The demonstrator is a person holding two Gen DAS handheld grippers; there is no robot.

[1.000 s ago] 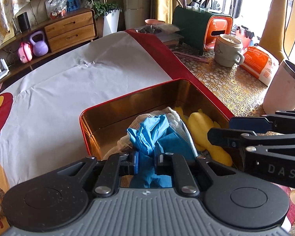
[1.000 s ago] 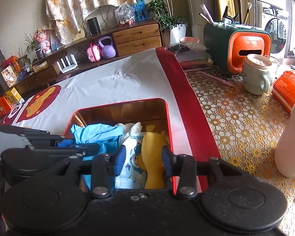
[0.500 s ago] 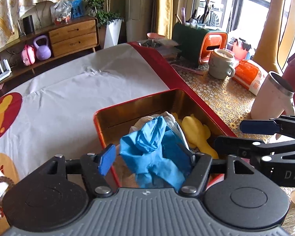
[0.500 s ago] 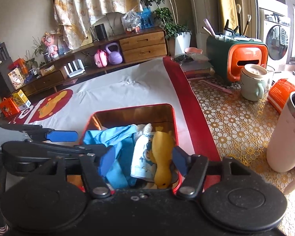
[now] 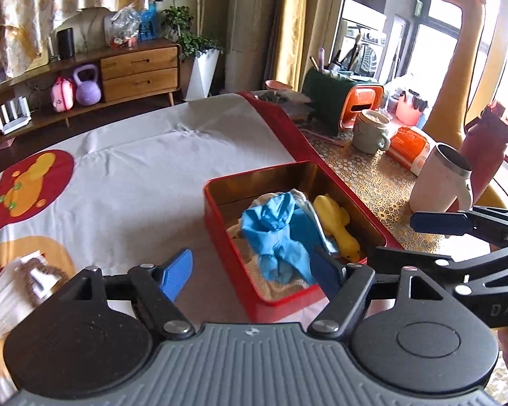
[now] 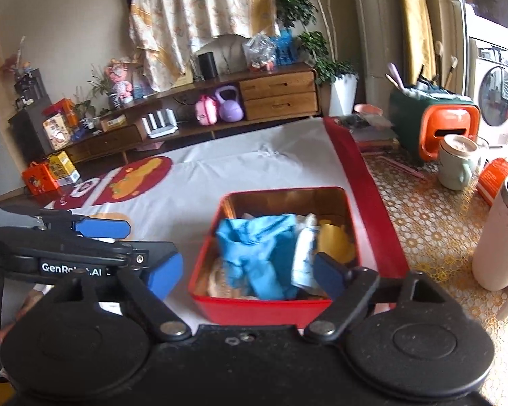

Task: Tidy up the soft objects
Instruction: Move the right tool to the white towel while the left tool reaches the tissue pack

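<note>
A red tin with a gold inside holds a crumpled blue glove, a yellow soft toy and pale cloth. My left gripper hovers above the tin's near end, jaws opening, and its pads touch nothing. The right gripper shows at the right edge. In the right wrist view the tin, the glove, a white printed cloth and the toy lie below my right gripper. Its jaws are opening and empty. The left gripper is to its left.
A white and red cloth covers the table. A white fuzzy item lies near left. To the right, on a gold patterned mat, stand a white tumbler, a green mug, an orange packet and a green and orange holder.
Both grippers went from shut on items in the tin, left on the blue glove and right on the yellow toy, to open. Both pulled back and up; the items stay in the tin.
</note>
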